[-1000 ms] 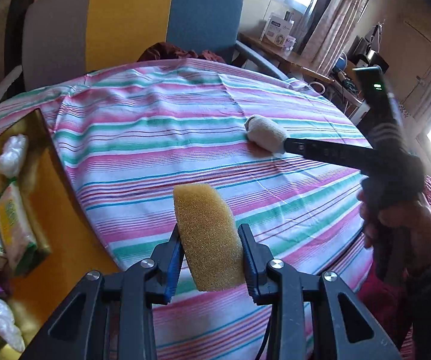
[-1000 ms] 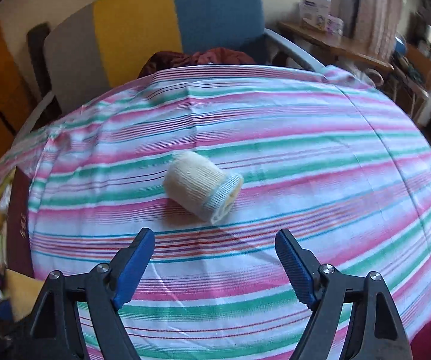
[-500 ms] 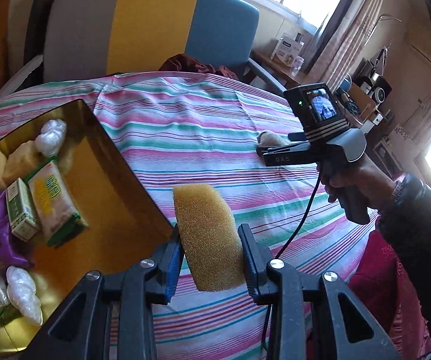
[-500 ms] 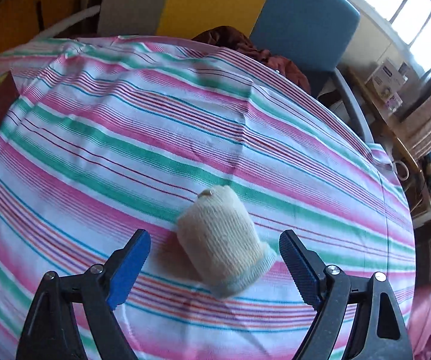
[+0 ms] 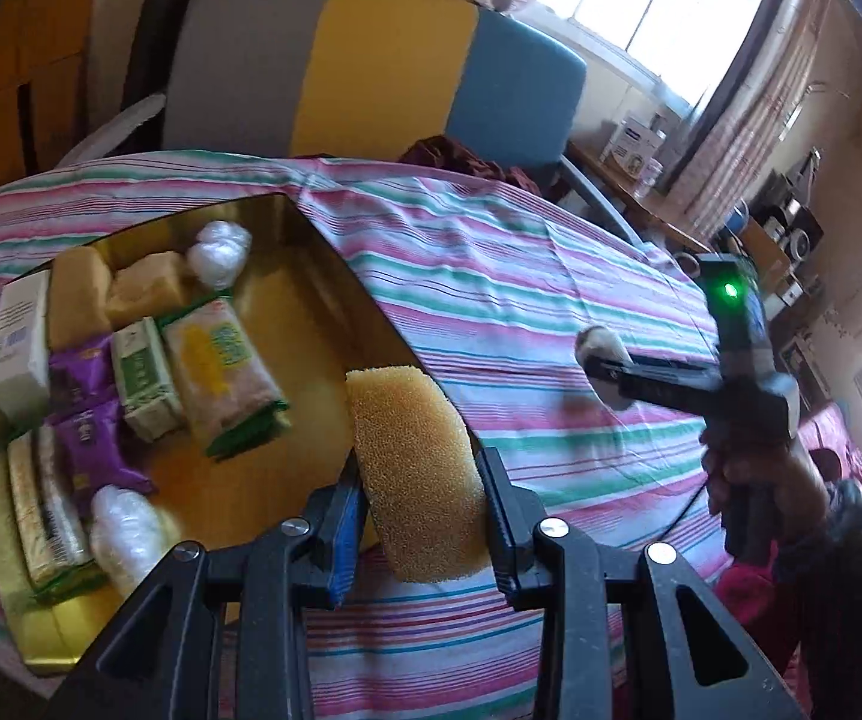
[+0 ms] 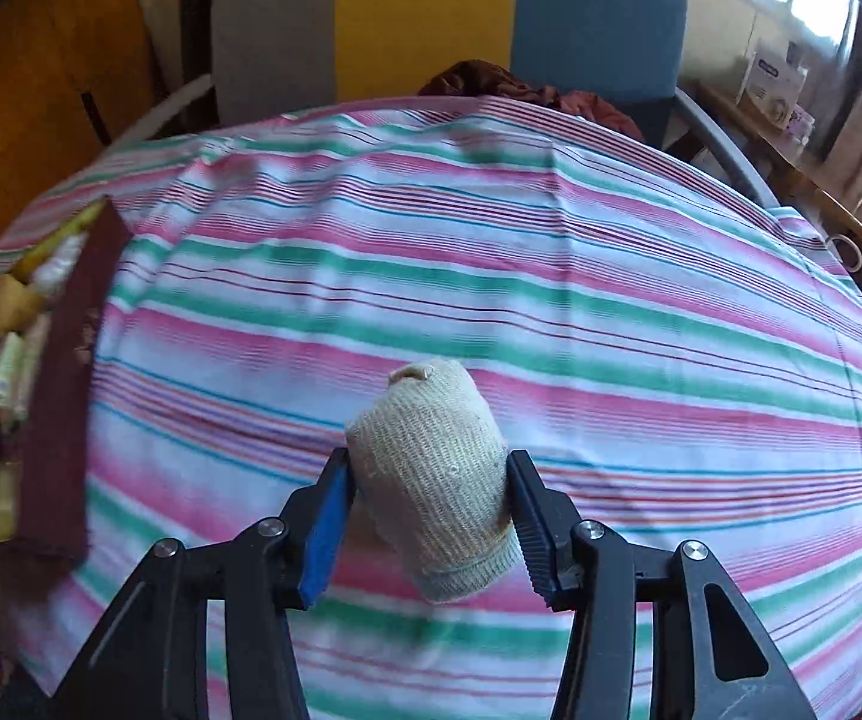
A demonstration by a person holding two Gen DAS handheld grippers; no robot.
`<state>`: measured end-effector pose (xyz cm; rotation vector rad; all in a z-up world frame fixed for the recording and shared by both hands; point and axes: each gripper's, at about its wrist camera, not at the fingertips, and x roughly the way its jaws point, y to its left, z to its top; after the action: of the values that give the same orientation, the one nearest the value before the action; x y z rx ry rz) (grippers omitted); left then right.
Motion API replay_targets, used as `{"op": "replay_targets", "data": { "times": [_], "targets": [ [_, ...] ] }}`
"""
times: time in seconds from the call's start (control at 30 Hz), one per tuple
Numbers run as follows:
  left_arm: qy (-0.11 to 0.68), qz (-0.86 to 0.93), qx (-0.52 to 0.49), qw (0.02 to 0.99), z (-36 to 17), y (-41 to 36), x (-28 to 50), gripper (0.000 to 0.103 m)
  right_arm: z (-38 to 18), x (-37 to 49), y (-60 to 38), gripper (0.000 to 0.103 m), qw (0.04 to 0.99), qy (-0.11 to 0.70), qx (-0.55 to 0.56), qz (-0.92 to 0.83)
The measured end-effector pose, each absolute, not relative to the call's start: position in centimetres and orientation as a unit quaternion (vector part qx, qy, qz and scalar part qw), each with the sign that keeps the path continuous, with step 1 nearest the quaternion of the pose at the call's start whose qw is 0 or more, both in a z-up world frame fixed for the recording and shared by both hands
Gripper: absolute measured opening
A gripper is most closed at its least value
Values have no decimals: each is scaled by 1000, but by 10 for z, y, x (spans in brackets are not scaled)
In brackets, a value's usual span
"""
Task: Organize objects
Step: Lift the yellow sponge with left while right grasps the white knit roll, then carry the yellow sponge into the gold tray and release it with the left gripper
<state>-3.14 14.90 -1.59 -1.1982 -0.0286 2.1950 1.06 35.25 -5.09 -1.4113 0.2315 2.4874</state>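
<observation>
Over the striped tabletop [image 6: 551, 252], the right gripper [image 6: 428, 501] has just been closing its fingers [image 6: 326, 516] on the rolled beige sock [image 6: 437, 480], pads pressing both sides. The left gripper [image 5: 422, 516] is clamped on the yellow sponge [image 5: 416, 468], just beside the gold tin box [image 5: 335, 276] of packets.

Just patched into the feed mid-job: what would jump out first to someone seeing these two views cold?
The yellow sponge clamped upright in the left gripper, just right of the gold tin packed with packets. Then the rolled beige sock: the right gripper has just been closing and its pads now press the sock's sides, low over the striped tablecloth.
</observation>
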Motion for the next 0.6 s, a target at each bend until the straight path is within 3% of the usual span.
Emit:
{"op": "replay_targets", "data": {
  "times": [0.33, 0.6],
  "targets": [
    [-70, 858, -460, 218, -16, 53, -37, 35, -60, 12, 313, 51, 93, 49, -477, 872],
    [-61, 862, -448, 230, -16, 60, -37, 35, -59, 12, 307, 51, 92, 32, -477, 873]
  ]
}}
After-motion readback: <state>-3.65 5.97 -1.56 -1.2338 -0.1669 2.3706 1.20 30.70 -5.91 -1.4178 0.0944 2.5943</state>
